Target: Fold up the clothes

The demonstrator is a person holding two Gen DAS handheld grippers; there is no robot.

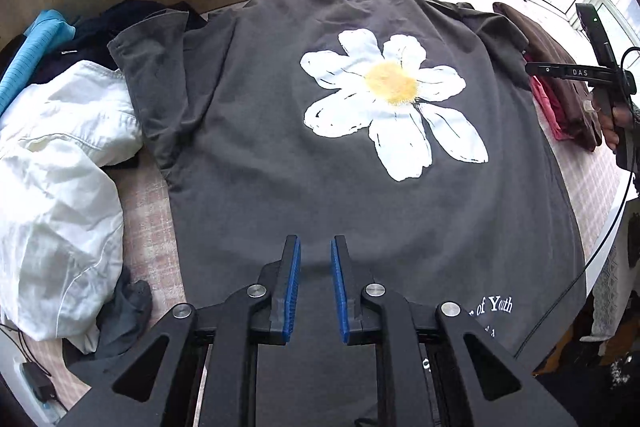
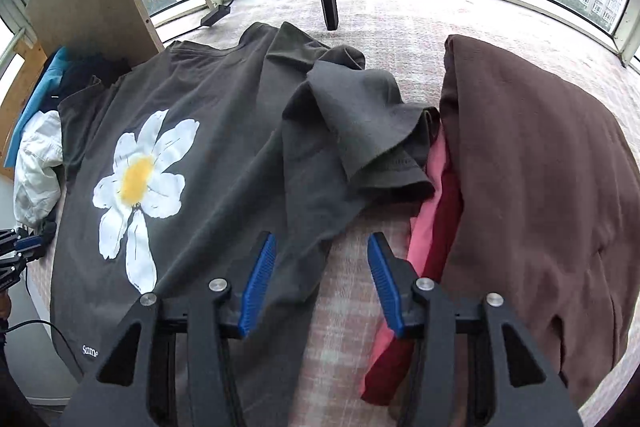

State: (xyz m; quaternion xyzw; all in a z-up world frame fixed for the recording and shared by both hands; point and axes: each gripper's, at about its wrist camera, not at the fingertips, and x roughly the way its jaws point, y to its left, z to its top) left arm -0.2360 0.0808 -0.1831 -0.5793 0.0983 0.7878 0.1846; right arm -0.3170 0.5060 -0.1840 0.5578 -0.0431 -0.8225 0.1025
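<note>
Two gripper views differ: only the right gripper (image 2: 322, 247), jaws spread and empty, shows the brown folded garment (image 2: 540, 187) fully. Left gripper (image 1: 314, 247), jaws narrowly parted and empty, hovers over the dark grey daisy-print T-shirt (image 1: 320, 147) lying flat on the checked surface (image 1: 148, 227).

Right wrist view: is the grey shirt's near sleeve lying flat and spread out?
No, the sleeve is bunched and folded over on itself beside the brown garment.
</note>
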